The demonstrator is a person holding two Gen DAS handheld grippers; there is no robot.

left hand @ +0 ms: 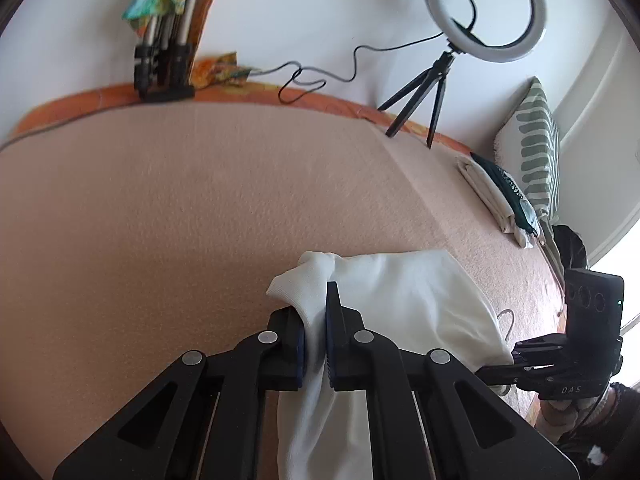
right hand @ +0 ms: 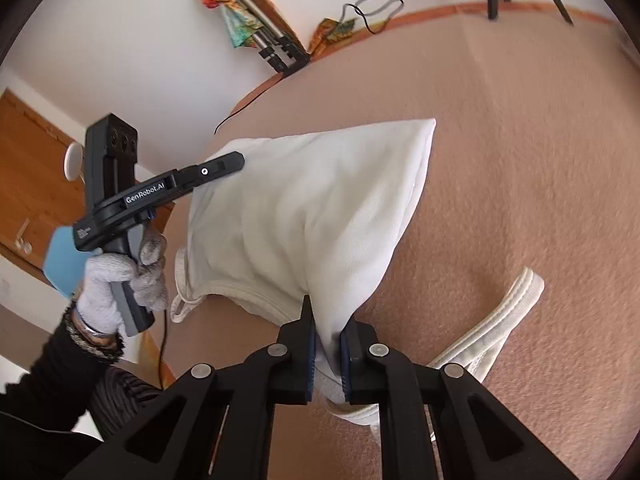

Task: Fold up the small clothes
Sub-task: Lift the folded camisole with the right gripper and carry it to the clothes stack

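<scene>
A small white garment (right hand: 312,208) with ribbed straps is stretched between both grippers, lifted partly off the pink blanket (right hand: 520,160). My left gripper (left hand: 316,320) is shut on one corner of the garment (left hand: 400,292); it also shows in the right wrist view (right hand: 224,166), held by a gloved hand. My right gripper (right hand: 326,328) is shut on the opposite corner near the neckline. It shows in the left wrist view (left hand: 516,356) at the right edge. A white strap (right hand: 504,312) lies on the blanket to the right.
A ring light on a black tripod (left hand: 424,96) stands at the blanket's far edge with its cable. A folded pile of clothes (left hand: 500,196) and a striped cushion (left hand: 536,144) lie at the far right. Metal poles on a black stand (left hand: 164,68) lean on the wall.
</scene>
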